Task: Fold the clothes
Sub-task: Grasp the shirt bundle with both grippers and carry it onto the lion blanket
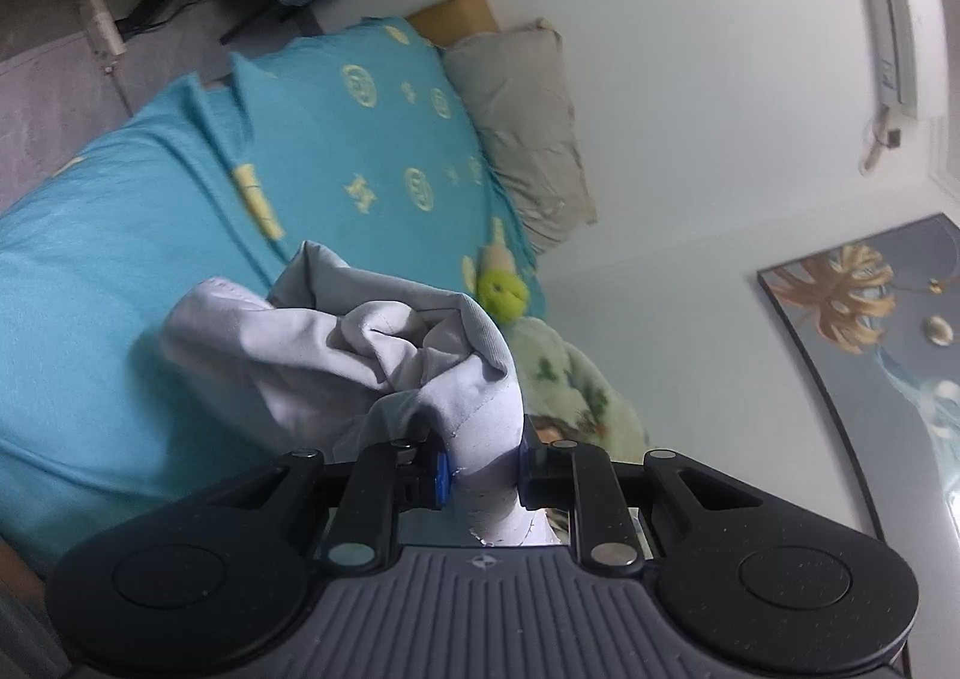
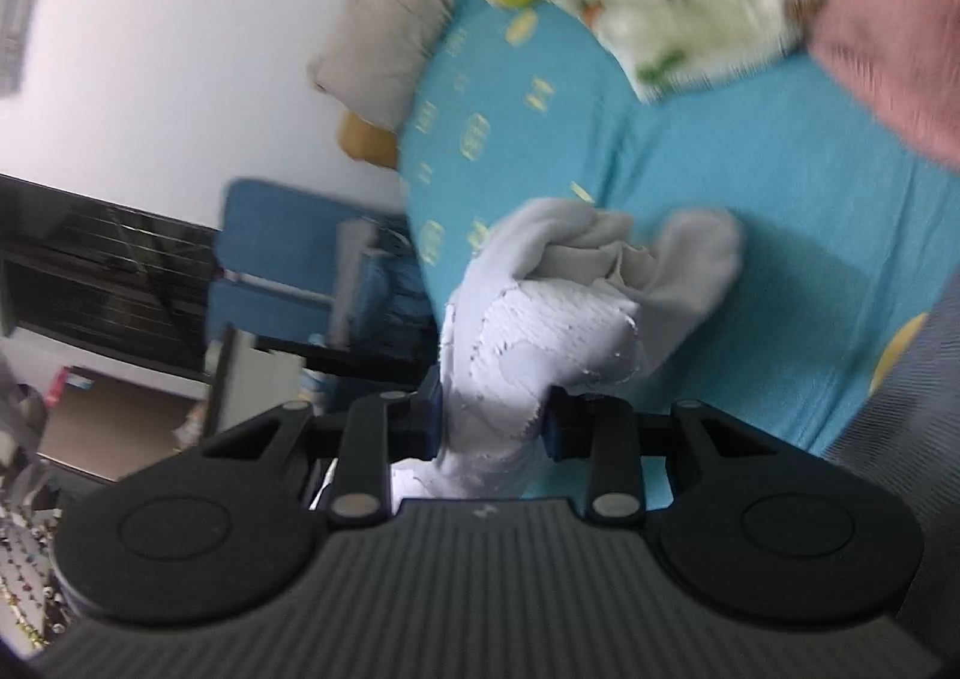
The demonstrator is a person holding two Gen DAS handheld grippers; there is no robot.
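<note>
grey garment [image 1: 336,355], bunched and creased, hangs in the air above the bed [image 1: 90,289], pinched at two places. the left hand-held gripper [image 1: 483,466] has its jaws closed tight on a fold of the pale cloth, which bulges out between the blue pads [image 1: 443,478] and spills forward and to the left over the turquoise bedspread. the right hand-held gripper [image 2: 492,421] is likewise clamped on the garment [image 2: 540,331]; here the part nearest the jaws carries a white cracked print, and the plain grey part beyond it is crumpled into a knot that droops toward the bedspread [image 2: 750,169].

on the bed lie a turquoise pillow [image 1: 372,127] with yellow emblems, a beige pillow [image 1: 522,121] against the white wall, and a pale green blanket [image 1: 570,379] with a printed pattern. a small yellow-green plush toy [image 1: 503,289] sits between the turquoise pillow and the blanket. a framed picture [image 1: 870,331] with a golden leaf hangs on the wall, and an air conditioner [image 1: 900,7] is mounted farther along it. in the right wrist view, which is blurred, a blue chair [image 2: 270,259] stands beside the bed.
</note>
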